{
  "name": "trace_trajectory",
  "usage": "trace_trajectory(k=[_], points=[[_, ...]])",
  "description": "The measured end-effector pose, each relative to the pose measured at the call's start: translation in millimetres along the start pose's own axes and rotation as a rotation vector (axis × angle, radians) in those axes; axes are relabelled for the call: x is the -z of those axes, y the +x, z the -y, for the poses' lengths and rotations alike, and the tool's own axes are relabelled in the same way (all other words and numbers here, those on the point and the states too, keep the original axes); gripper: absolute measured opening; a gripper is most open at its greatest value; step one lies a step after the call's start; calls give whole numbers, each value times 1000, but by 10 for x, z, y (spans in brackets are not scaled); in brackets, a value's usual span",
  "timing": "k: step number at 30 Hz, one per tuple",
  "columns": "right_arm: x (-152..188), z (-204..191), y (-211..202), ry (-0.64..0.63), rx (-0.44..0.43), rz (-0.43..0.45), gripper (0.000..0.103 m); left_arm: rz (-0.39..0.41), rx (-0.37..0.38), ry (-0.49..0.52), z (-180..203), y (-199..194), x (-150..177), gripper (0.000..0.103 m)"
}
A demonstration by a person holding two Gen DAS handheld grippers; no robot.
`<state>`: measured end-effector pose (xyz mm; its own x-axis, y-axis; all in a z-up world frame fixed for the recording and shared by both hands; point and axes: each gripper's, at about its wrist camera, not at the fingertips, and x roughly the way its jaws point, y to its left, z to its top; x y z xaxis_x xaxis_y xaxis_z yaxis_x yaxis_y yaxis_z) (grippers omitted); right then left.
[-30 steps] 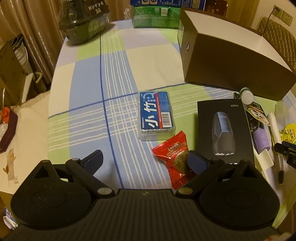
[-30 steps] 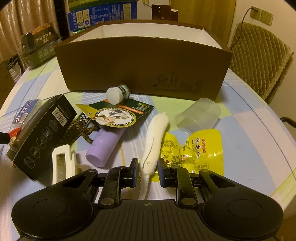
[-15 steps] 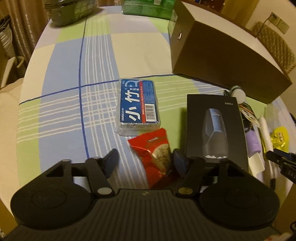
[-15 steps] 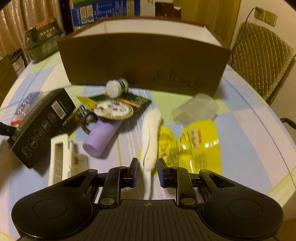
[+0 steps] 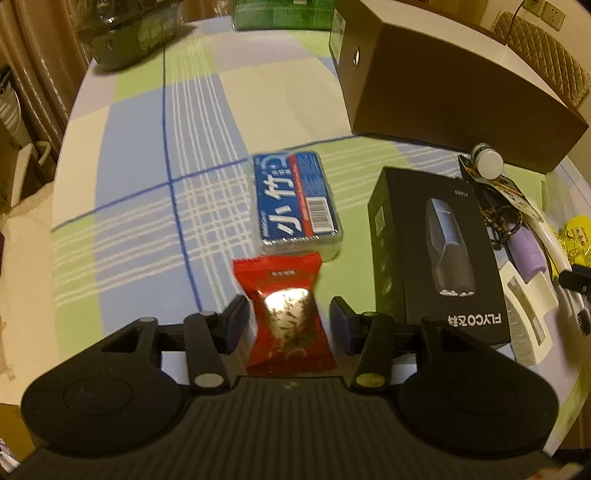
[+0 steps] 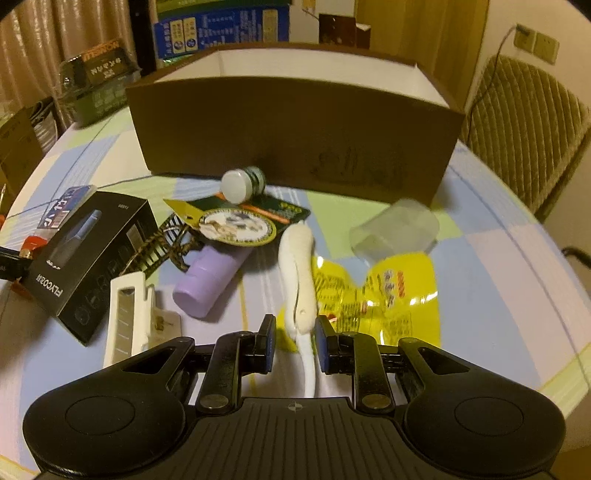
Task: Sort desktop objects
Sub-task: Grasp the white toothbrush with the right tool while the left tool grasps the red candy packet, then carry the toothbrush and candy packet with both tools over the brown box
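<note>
Closing around the red packet, the left gripper has advanced since a second ago, when the packet lay ahead of its spread fingers; the fingers now flank it, the left one touching, the right one just clear. The right gripper remains clamped on the white toothbrush, now lifted above the yellow packet. Both items appear ready for transfer to the brown box behind.

Quilted chair beside checked tablecloth; curtains behind.
</note>
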<state>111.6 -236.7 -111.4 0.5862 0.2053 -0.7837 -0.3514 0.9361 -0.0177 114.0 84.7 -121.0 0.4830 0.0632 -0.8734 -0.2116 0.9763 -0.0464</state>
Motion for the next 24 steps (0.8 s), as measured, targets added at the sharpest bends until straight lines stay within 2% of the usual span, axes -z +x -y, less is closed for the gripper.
trace_trajectory(k=[1,2,6,14,17,24], points=[[-14,2,11,-10,0,4,20,5,-8,14,16,1,9,40],[-27,2,22,-18,0,10,20,11,-18,23,23,-3,15,32],[-73,12,115,-49,2,17,21,11,3,-17,-70,-50,45,27],[-133,-32,321,-119,-1,7,21,2,-22,-71,-114,-172,93,22],[-127,-88,332,-167,-1,-3,17,0,-19,-78,-102,-190,103,22],[-184,79,134,-77,-63,7,17,9,-24,-77,-46,-236,127,21]])
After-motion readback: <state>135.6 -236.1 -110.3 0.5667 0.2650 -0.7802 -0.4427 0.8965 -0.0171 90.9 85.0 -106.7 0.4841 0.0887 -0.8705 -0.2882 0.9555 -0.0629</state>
